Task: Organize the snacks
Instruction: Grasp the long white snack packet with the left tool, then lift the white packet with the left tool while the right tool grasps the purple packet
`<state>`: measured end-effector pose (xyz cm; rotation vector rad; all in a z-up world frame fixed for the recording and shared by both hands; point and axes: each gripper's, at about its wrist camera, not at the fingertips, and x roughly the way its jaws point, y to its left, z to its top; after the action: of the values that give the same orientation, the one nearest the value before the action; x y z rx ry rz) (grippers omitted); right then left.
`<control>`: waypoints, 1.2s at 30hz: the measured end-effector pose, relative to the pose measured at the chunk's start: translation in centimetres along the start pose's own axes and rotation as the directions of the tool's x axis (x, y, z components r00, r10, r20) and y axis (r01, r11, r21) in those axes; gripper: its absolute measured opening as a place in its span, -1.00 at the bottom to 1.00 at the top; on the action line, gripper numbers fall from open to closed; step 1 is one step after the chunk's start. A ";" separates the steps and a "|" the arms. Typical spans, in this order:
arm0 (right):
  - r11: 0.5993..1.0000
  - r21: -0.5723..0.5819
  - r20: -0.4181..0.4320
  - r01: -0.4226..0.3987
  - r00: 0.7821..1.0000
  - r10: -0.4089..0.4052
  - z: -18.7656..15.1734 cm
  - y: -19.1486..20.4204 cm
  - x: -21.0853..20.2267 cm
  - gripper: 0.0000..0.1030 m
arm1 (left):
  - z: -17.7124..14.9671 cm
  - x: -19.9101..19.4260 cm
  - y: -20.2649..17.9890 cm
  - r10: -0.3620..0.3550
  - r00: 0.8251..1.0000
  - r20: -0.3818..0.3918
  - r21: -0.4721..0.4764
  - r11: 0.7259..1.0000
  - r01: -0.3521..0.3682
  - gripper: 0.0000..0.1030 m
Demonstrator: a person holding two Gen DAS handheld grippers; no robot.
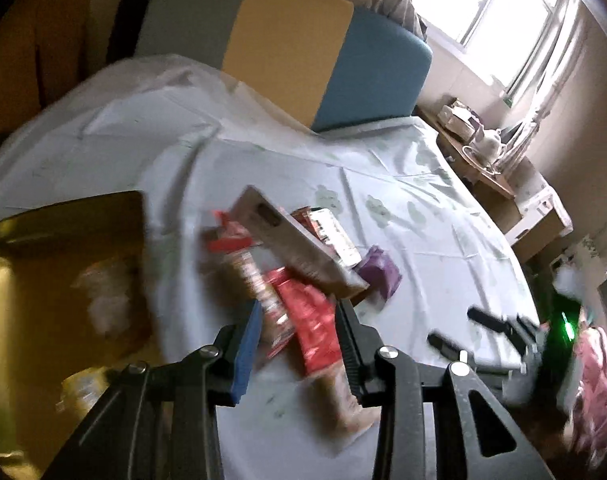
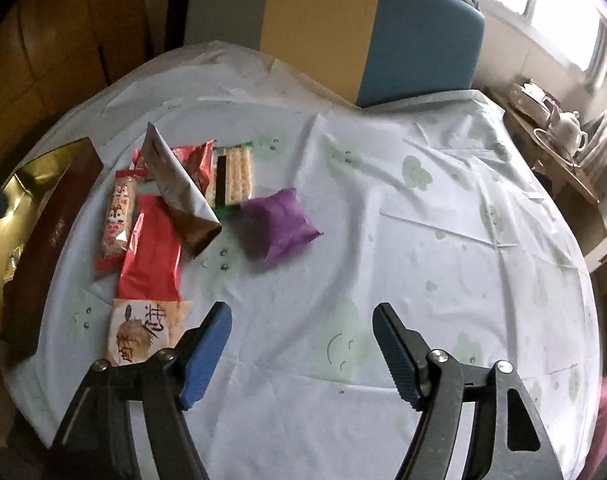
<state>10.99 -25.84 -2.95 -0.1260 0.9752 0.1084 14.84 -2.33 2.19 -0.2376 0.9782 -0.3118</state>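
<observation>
Several snacks lie in a heap on the left of the cloth-covered table (image 2: 383, 240): a red packet with a beige end (image 2: 151, 248), a cracker roll (image 2: 119, 216), a silver sleeve (image 2: 179, 188), a green-edged cracker pack (image 2: 233, 176) and a purple packet (image 2: 277, 224). A brown box with a gold lining (image 2: 43, 248) stands left of them. My right gripper (image 2: 303, 310) is open over bare cloth, right of the heap. In the blurred left wrist view, my left gripper (image 1: 299, 308) hovers open above the red packet (image 1: 311, 320) and cracker roll (image 1: 259, 280), apart from both.
A grey, yellow and blue cushioned seat back (image 2: 415, 32) stands behind the table. To the right a low side table carries a white teapot (image 2: 567, 128). The gold box (image 1: 63, 260) fills the left of the left wrist view, and the right gripper (image 1: 451, 326) shows at its right.
</observation>
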 end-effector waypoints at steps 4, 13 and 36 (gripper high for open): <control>1.000 0.006 0.018 -0.017 1.000 0.016 0.3 0.2 -0.3 0.49 | 1.8 3.3 0.2 -0.021 1.000 -0.008 -0.104 0.994 0.020 0.01; 0.998 -0.001 0.054 -0.060 0.997 0.060 0.3 0.8 -1.1 0.52 | 4.5 9.3 0.3 -0.009 0.998 -0.057 -0.165 0.986 -0.001 0.30; 0.997 0.020 0.063 -0.075 0.995 0.073 0.7 0.4 -1.1 0.61 | 3.6 12.1 -0.6 0.032 0.999 -0.030 -0.069 0.997 -0.034 -0.15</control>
<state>10.91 -25.33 -1.65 -0.0658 0.9189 0.1686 24.04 -7.08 -5.08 -0.2804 1.0213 -0.2516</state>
